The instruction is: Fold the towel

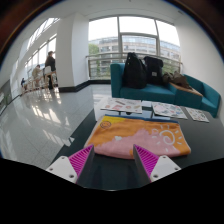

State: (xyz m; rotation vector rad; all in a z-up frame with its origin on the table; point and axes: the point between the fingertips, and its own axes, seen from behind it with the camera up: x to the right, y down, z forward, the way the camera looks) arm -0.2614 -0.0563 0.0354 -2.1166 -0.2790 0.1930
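Towel [140, 138] is laid flat on the dark worktop [90, 125], just ahead of the claw [113, 160], which is spread and holds nothing. A near corner should be pinched low, hem fully between the pads, before being lifted over.

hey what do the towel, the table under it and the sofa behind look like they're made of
Towel: soft woven cloth, orange with pink and yellow print; it lies limp with gentle wrinkles, just beyond the open hand-held gripper.
Table: dark and glossy, probably glass or lacquer, since it mirrors the light.
Sofa: teal, matte upholstery, likely fabric, though too far to be sure.
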